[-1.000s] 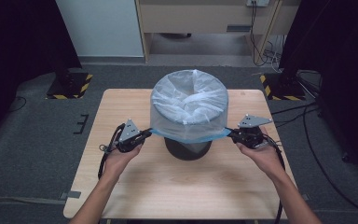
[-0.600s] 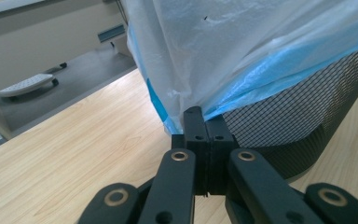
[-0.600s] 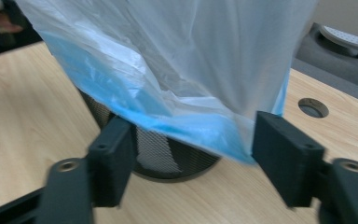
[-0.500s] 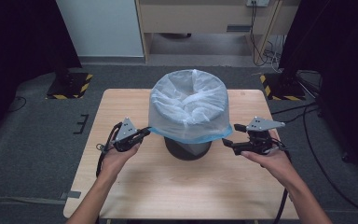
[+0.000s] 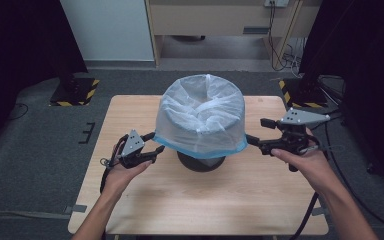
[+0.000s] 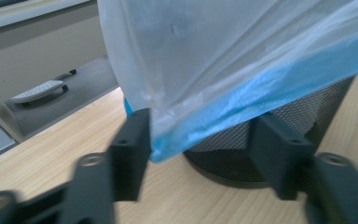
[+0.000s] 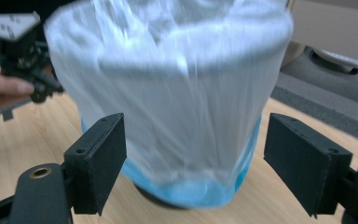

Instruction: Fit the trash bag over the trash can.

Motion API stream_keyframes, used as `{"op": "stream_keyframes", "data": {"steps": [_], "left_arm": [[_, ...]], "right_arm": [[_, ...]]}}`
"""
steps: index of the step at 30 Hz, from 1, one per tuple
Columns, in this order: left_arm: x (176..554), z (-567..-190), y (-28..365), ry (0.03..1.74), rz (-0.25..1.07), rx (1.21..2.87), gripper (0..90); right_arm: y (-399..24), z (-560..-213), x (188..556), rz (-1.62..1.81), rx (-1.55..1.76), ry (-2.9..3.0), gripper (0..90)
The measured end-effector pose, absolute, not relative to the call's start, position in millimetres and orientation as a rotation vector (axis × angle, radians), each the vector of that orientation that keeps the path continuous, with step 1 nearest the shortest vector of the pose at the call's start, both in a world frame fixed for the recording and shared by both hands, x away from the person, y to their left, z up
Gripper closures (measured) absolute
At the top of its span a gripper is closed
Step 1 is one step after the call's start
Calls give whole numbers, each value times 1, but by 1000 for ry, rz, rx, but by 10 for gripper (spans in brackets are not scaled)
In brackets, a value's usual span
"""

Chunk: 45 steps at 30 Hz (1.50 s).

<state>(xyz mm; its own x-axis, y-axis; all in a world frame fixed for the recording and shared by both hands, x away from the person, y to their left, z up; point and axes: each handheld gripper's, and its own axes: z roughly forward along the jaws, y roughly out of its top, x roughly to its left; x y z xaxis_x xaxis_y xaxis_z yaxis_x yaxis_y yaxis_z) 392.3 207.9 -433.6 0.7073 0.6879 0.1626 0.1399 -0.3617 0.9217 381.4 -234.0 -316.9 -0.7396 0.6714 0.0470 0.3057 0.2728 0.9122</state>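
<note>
Nearest the person, the left gripper [image 5: 152, 143] stands with its jaws apart, having just opened; the blue hem of the translucent bin bag [image 5: 202, 117] hangs between them, brushing one finger [image 6: 130, 151] without being pinched. The right gripper [image 5: 256, 132] is also spread wide, just beside the bag's other side and clear of it. Between them, mid-table [image 5: 200, 205], the bag drapes over a black mesh wastebasket [image 5: 200, 162].

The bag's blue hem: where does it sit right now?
In the high view the blue hem rings the mesh bin partway down, mid-table, between the left gripper and right gripper.
</note>
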Motion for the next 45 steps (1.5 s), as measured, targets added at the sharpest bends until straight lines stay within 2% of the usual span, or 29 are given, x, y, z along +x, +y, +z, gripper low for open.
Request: {"op": "stream_keyframes", "data": {"steps": [2, 5, 11, 16, 23, 32, 39, 45], "left_arm": [[390, -432, 207, 647, 630, 1869, 281], [386, -428, 203, 642, 614, 1845, 202], [380, -422, 201, 663, 568, 1813, 119], [380, -425, 201, 687, 553, 1826, 96], [381, -429, 205, 760, 543, 1879, 83], [380, -432, 228, 822, 560, 1871, 74], [380, -437, 247, 870, 581, 1867, 73], [390, -442, 256, 927, 577, 1872, 72]], "right_arm": [[-229, -301, 384, 1448, 885, 2207, 209], [-221, -285, 388, 1435, 879, 2220, 208], [-194, -253, 405, 1391, 870, 2245, 208], [-168, -239, 424, 1352, 869, 2276, 207], [-125, -238, 455, 1283, 852, 2319, 216], [-79, -251, 491, 1220, 848, 2365, 237], [-54, -253, 520, 1218, 855, 2392, 243], [-43, -269, 534, 1148, 858, 2428, 237]]}}
